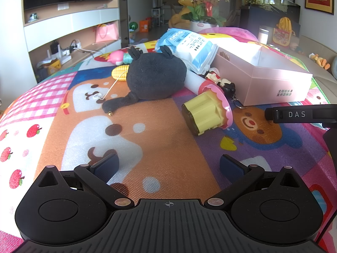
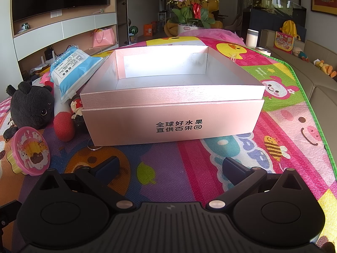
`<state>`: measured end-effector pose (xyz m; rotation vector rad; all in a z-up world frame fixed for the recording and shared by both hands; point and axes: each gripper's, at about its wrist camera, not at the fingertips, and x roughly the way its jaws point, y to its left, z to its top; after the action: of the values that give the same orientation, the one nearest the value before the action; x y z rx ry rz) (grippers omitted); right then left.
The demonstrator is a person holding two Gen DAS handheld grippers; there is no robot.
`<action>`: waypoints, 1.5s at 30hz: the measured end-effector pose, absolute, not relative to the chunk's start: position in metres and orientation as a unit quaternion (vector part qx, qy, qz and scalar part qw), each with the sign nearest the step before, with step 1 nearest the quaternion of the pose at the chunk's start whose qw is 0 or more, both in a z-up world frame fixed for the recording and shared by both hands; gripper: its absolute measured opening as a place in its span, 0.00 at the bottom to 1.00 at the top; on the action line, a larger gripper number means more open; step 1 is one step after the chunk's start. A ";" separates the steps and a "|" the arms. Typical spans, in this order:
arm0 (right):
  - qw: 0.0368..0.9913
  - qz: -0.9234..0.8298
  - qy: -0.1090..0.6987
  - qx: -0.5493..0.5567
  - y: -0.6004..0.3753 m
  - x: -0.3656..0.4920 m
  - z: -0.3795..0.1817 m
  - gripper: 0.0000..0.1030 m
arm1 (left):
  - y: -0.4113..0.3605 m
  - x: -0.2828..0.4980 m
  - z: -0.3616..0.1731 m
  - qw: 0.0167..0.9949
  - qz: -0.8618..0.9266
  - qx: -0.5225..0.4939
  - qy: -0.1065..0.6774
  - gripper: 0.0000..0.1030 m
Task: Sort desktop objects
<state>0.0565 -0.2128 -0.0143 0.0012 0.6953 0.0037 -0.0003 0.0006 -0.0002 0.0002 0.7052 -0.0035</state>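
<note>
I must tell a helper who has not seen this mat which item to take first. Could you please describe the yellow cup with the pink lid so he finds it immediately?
Start from the big open pink box on the colourful play mat. Just left of the box's front corner, in front of the black plush toy, lies the cup. It alone is ribbed yellow plastic, tipped on its side, with a round pink cartoon lid.

A cartoon-printed play mat (image 2: 210, 158) covered the surface, bearing an open pink box (image 2: 172, 124), a black plush (image 1: 155, 78), a blue-white packet (image 1: 189, 46), a yellow-pink toy cup (image 1: 206, 113) and a toy corn (image 1: 120, 73).
</note>
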 end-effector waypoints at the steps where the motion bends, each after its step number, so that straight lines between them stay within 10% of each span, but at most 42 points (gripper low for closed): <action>1: 0.940 0.002 0.341 0.001 -0.213 0.056 -0.014 1.00 | 0.001 0.000 0.000 0.938 -0.002 0.000 0.345 1.00; 45: 0.928 0.041 0.371 -0.015 -0.218 0.044 -0.009 1.00 | -0.001 0.001 0.000 0.937 -0.005 0.002 0.349 1.00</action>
<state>0.0438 -0.2177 -0.0090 -0.0301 0.7601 0.0833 0.0009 -0.0012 -0.0003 0.0040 0.7138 -0.0096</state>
